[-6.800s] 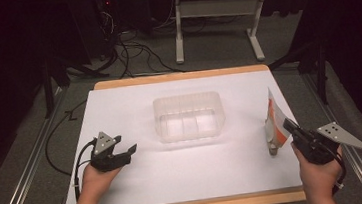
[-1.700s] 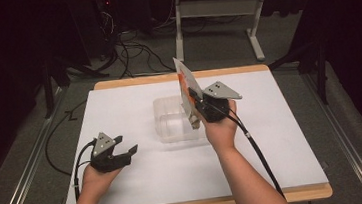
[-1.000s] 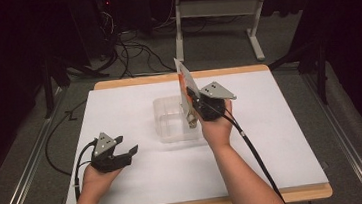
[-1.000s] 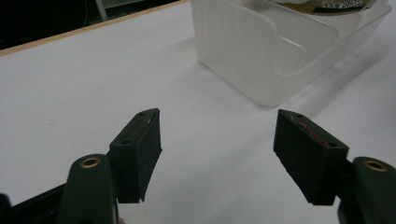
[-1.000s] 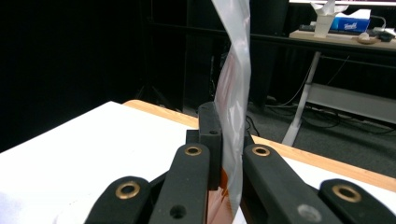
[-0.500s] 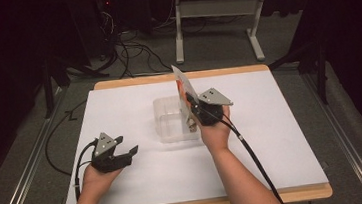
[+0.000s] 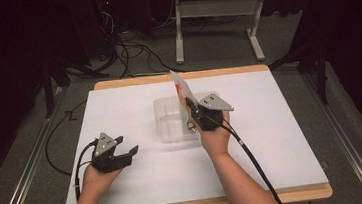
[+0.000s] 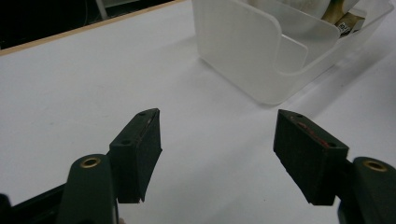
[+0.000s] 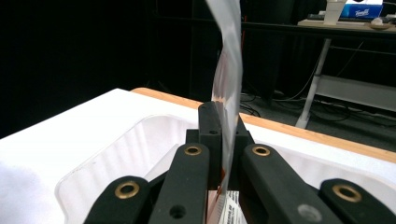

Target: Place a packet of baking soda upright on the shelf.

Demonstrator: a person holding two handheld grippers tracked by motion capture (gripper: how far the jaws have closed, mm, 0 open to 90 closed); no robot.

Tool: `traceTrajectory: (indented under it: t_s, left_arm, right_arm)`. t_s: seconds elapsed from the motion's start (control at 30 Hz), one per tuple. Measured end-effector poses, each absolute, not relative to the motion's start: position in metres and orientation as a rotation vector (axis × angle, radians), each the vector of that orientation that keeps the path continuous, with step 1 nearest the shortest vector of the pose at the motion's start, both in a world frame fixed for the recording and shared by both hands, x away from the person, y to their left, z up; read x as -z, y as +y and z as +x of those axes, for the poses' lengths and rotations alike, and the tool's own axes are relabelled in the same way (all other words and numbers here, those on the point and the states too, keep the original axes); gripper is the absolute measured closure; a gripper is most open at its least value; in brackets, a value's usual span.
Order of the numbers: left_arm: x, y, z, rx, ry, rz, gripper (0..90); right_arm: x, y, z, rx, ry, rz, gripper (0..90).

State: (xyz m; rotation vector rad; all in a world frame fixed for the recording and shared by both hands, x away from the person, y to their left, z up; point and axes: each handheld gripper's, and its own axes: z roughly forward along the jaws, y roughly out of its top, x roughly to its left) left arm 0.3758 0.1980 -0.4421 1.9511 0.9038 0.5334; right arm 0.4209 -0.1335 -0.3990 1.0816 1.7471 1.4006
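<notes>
- The right tool is clamped on a flat packet, a thin sachet-like pack with an orange and white print; in the right gripper view its jaws stand closed with the packet rising upright between them.
- Several seconds ago this packet lay at the right side of the table, well apart from the clear plastic container. It has since been carried across and now hangs over the container's right half.
- Over the last second or so the right tool has drifted a little toward the person and lower, so the packet's bottom end now seems to be down within the container's walls. Whether it touches the floor of the container, I cannot tell.
- The left tool has stayed at the near left of the table, resting on the white surface, its jaws wide apart with nothing between them, as the left gripper view shows.
- In that view the container is near but apart from the left tool, with what looks like the packet's lower end inside it.
- My reading: the carry is done and the placing is nearly finished; what remains is opening the right tool's jaws so the packet drops inside.
</notes>
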Motion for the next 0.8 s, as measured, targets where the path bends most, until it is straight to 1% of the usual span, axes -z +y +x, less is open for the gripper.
traceTrajectory:
  t_s: [0.4,0.5,0.8]
  left_arm:
    - [0.442,0.198,0.375,-0.533,0.902,1.955,32.5]
    - [0.442,0.198,0.375,-0.534,0.900,1.956,32.5]
    - [0.443,0.196,0.375,-0.533,0.898,1.958,32.6]
  right_arm:
    - [0.407,-0.138,0.417,-1.422,1.758,1.113,90.0]
    - [0.415,-0.137,0.413,-1.425,1.771,1.121,90.0]
    - [0.425,-0.140,0.405,-1.420,1.787,1.119,90.0]
